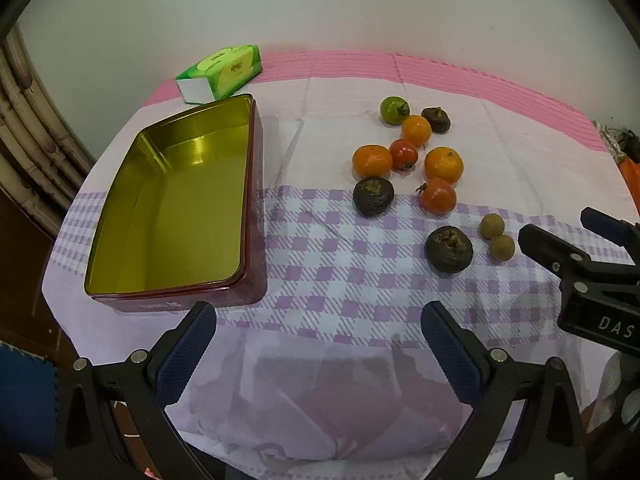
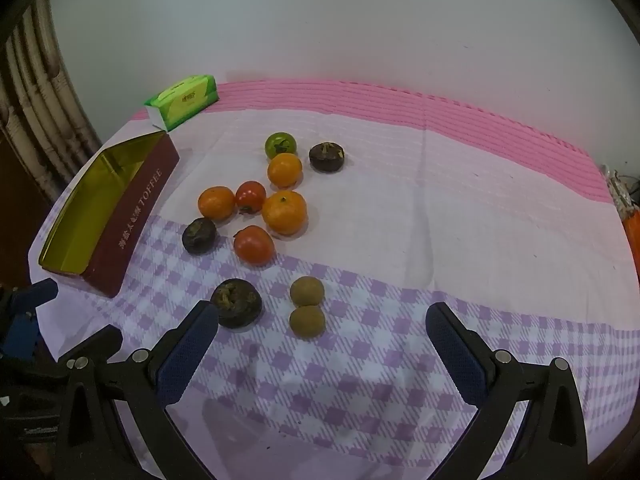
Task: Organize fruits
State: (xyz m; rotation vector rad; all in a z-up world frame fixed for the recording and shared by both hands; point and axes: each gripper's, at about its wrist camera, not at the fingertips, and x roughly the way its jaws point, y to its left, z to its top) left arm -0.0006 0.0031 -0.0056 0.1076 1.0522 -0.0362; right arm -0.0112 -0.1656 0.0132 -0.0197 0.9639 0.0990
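tin (image 1: 176,208): open top, long axis near-to-far, left part of surface (image 1: 320,92)
fruits (image 1: 412,176): loose cluster right of tin, apart from it
left claw (image 1: 318,344): spread wide, holds nothing
right claw (image 2: 322,348): spread wide, holds nothing; two brown fruits (image 2: 307,306) just ahead

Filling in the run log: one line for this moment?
left gripper: open, idle | right gripper: open, near longans | tin: no fruit | fruits on cloth
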